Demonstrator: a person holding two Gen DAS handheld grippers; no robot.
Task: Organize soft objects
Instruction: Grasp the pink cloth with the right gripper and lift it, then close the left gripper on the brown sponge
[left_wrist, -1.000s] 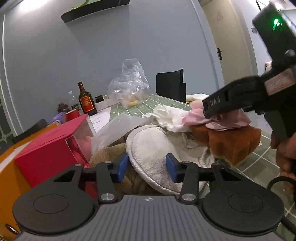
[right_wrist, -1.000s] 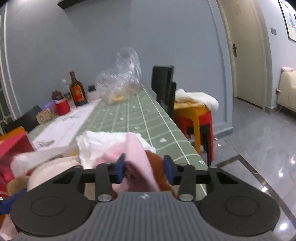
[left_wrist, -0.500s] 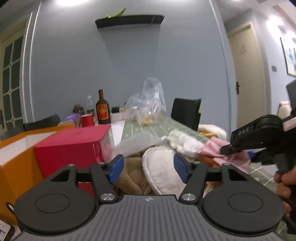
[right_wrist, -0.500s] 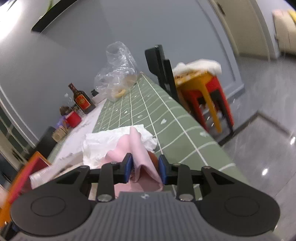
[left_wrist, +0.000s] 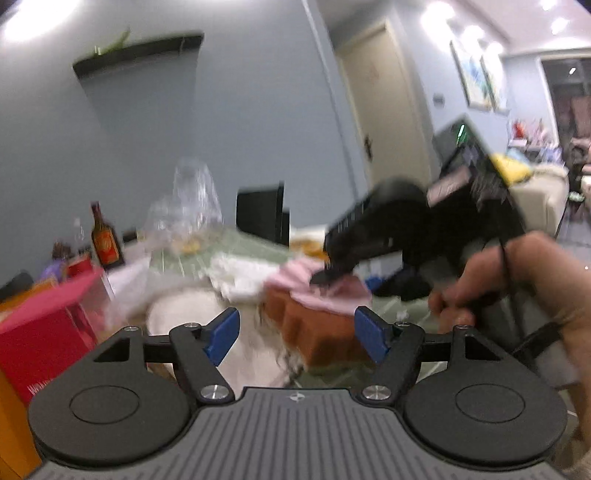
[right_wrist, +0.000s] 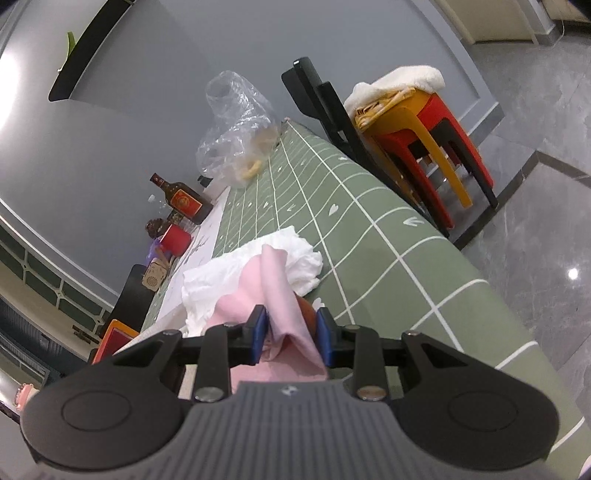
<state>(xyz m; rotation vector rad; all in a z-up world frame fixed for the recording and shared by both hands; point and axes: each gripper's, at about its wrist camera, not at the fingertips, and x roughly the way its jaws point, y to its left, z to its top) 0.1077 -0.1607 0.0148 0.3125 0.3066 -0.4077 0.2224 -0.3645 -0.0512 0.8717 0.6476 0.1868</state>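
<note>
The right gripper (right_wrist: 291, 339) has its blue pads closed on a fold of the pink cloth (right_wrist: 280, 291), which bunches up between them and drapes back under the gripper body; just behind the right-hand pad a bit of the orange-brown plush block (right_wrist: 307, 309) shows, and the cloth lies over it. In the left wrist view the same gripper reaches in from the right, carried by a hand (left_wrist: 524, 280), with its tip down on the pink cloth on top of the plush block (left_wrist: 314, 332). The left gripper (left_wrist: 295, 334) has wide jaws that are opening at this moment, and nothing is pinched between the pads; the plush block and a pale round plush piece (left_wrist: 188, 317) sit ahead of the gap, though the blur makes it hard to say whether either pad brushes them. A crumpled white cloth (right_wrist: 295, 258) lies just beyond the pink one, touching it. All of this soft pile sits near the close end of the green checked table (right_wrist: 369, 206), whose long edge runs along the right in the right wrist view, with a black chair (right_wrist: 325, 107) and stacked red and orange stools (right_wrist: 436, 140) just off that edge. Beyond the pile the tabletop is open up to a clear plastic bag (right_wrist: 236, 125) and a brown bottle (right_wrist: 181, 197) at the far end. To the left of the pile a red box (left_wrist: 48, 332) stands close, beside an orange box edge (left_wrist: 14, 421)
</note>
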